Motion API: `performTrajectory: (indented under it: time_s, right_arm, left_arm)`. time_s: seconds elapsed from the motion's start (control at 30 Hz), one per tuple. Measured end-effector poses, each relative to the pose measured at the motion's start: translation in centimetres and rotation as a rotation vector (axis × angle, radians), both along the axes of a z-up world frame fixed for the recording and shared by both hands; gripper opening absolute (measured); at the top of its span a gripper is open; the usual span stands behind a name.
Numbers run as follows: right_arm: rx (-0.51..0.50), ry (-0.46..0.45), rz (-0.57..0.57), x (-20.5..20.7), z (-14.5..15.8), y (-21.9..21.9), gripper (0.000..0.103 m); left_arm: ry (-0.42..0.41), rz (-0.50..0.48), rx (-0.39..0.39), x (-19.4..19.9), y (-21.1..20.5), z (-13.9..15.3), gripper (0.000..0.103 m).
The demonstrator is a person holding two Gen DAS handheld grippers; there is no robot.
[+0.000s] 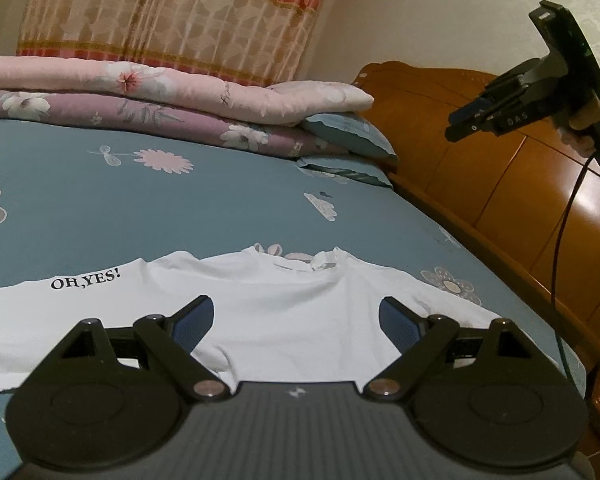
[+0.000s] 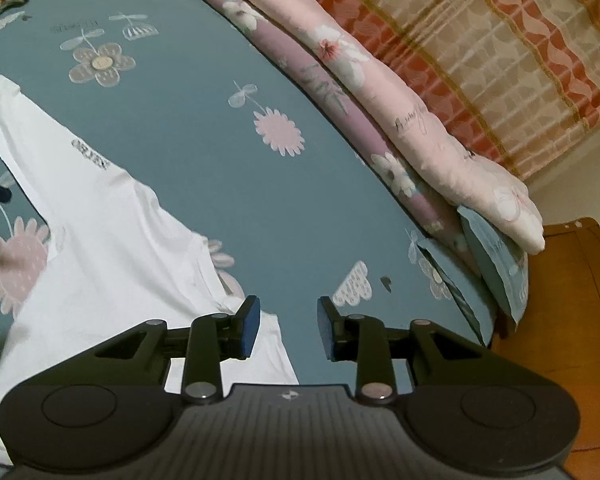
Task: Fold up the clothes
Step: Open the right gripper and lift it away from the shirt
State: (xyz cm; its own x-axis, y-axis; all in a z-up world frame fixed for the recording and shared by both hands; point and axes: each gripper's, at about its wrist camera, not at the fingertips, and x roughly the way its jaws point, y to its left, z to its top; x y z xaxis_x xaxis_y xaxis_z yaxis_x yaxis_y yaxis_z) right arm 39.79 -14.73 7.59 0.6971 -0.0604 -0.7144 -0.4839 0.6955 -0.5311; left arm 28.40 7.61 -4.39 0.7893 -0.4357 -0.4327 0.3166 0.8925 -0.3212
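My left claw (image 1: 296,320) and right claw (image 2: 287,330) hang released above the flat shirt (image 1: 280,304); next, I grasp a sleeve to fold inward.

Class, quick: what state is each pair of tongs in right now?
Left tongs: wide open, empty, above the white T-shirt.
Right tongs: open, holding nothing.

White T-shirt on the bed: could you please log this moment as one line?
white T-shirt: flat on blue bedsheet | left gripper: open, above shirt, empty | right gripper: open, raised, empty
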Motion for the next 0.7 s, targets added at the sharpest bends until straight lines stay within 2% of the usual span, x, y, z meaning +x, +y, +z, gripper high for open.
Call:
performTrajectory:
  time_s: [0.1,0.2,0.53,0.7]
  right_arm:
    - [0.032,0.003,0.033,1.0,-0.3,1.2,0.035]
    - [0.095,0.038,0.069,3.1,-2.4,2.5,0.035]
    - [0.217,0.217,0.108,13.0,-15.5,5.7,0.035]
    - [0.261,0.269,0.086,16.6,-20.0,5.4,0.035]
  left_arm:
    - [0.007,0.005,0.0,0.2,0.4,-0.3,0.09]
    - [0.019,0.019,0.004,0.4,1.0,-0.6,0.09]
    - [0.07,0.074,-0.018,2.3,3.3,-2.2,0.09]
    - [0.094,0.057,-0.007,2.7,3.2,-3.2,0.09]
